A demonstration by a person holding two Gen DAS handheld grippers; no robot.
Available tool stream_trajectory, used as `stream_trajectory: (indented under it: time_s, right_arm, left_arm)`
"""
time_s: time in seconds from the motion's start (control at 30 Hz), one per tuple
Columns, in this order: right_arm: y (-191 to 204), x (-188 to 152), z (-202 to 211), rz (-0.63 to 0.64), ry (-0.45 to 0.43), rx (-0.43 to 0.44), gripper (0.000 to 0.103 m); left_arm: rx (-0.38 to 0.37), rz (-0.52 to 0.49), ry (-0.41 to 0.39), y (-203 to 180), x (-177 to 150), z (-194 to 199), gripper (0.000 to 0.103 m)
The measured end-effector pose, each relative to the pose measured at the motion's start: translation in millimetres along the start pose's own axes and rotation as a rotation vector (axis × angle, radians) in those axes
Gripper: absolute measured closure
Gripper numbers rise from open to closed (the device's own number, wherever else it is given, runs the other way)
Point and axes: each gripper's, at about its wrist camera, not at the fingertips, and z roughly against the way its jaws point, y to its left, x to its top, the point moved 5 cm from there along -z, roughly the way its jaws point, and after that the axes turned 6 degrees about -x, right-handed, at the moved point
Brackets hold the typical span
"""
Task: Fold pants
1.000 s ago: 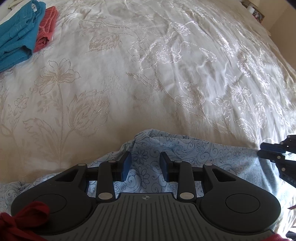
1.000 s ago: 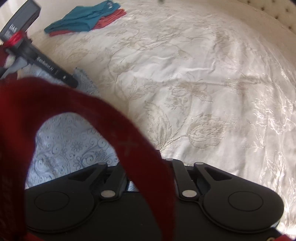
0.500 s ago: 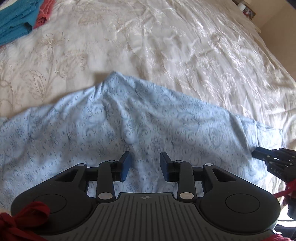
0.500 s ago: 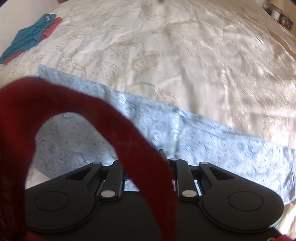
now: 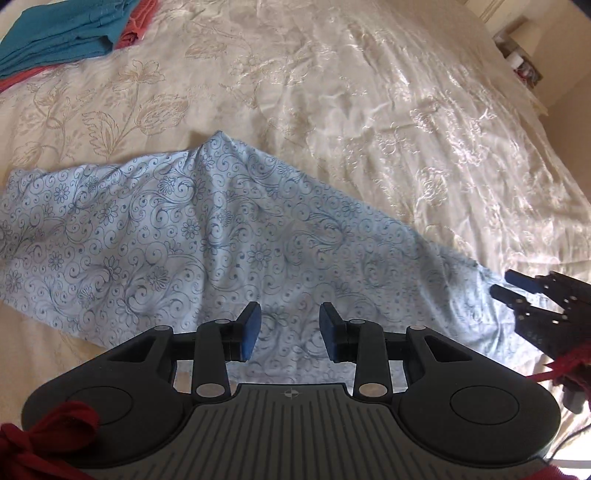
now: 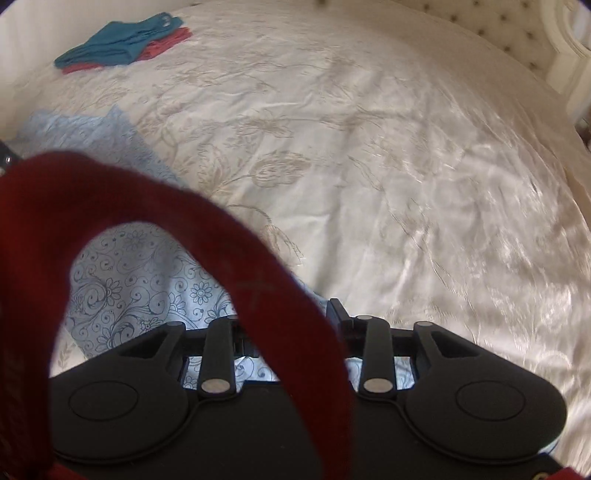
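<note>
Loosely, light-blue floral-swirl pants (image 5: 207, 236) lie spread across cream bedspread (image 5: 369, 110).

Big cream bedspread (image 5: 369, 110) with shiny embroidered flowers fills pretty much everything, a bit rumpled. Up around 11 o'clock there's a folded teal garment (image 5: 62, 29) sitting on a coral one (image 5: 135, 22), which pokes out underneath. At 1 o'clock a tufted headboard (image 6: 491, 26). Some blurry clutter (image 5: 524, 62) sits past the bed's far corner.
</note>
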Motion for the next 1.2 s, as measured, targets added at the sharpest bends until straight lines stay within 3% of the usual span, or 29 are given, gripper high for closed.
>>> stream_trajectory:
  time_s: [0.17, 0.27, 0.33, 0.43, 0.57, 0.63, 0.67, 0.7, 0.73, 0.87, 0.97, 1.07, 1.2]
  right_arm:
    - [8.3, 4.5, -26.9, 0.169, -0.011, 0.071, 0.062]
    - [7.4, 3.7, -37.8, 0.211, 0.002, 0.100, 0.089]
    - [5.3, 2.4, -37.9, 0.205, 0.002, 0.119, 0.098]
    - [-3.1, 2.1, -31.9, 0.179, -0.023, 0.072, 0.098]
    - [-14.0, -2.6, -39.7, 0.086, 0.006, 0.054, 0.098]
    - [-16.4, -3.1, -31.6, 0.033, -0.016, 0.080, 0.094]
    - [-22.8, -4.9, -22.4, -0.034, -0.035, 0.105, 0.085]
    - [-30.5, -8.0, -14.6, -0.097, -0.048, 0.111, 0.064]
    - [-39.8, -12.8, -7.4, -0.163, -0.056, 0.110, 0.057]
    - [-82.0, -50.0, 18.2, -0.363, -0.039, 0.026, 0.056]
    - [-114.2, -83.2, 34.9, -0.452, -0.008, -0.074, 0.055]
    - [-141.8, -112.2, 42.5, -0.506, 0.045, -0.148, 0.047]
    - [-164.5, -139.9, 36.6, -0.577, 0.115, -0.136, 0.046]
  left_arm:
    - [0.027, 0.011, -0.003, -22.9, -24.2, 4.4, 0.069]
    - [0.047, 0.023, 0.006, -31.7, -35.0, 2.1, 0.069]
    - [0.056, 0.034, 0.012, -36.9, -39.7, 0.2, 0.069]
    - [0.069, 0.033, 0.021, -42.1, -45.1, 0.4, 0.069]
    - [0.081, 0.013, 0.046, -50.7, -45.8, -7.9, 0.069]
    - [0.075, -0.001, 0.051, -57.7, -45.1, -10.3, 0.069]
    - [0.069, -0.008, 0.053, -61.4, -44.4, -11.8, 0.069]
    - [0.065, -0.017, 0.055, -65.5, -44.0, -13.7, 0.069]
    - [0.063, -0.024, 0.056, -69.4, -43.5, -15.2, 0.069]
    - [0.042, -0.050, 0.068, -82.4, -41.2, -21.7, 0.069]
    - [0.034, -0.081, 0.081, -93.0, -40.9, -26.2, 0.069]
    - [0.025, -0.099, 0.088, -100.3, -41.1, -28.2, 0.069]
    - [0.022, -0.109, 0.094, -105.9, -41.5, -28.5, 0.069]
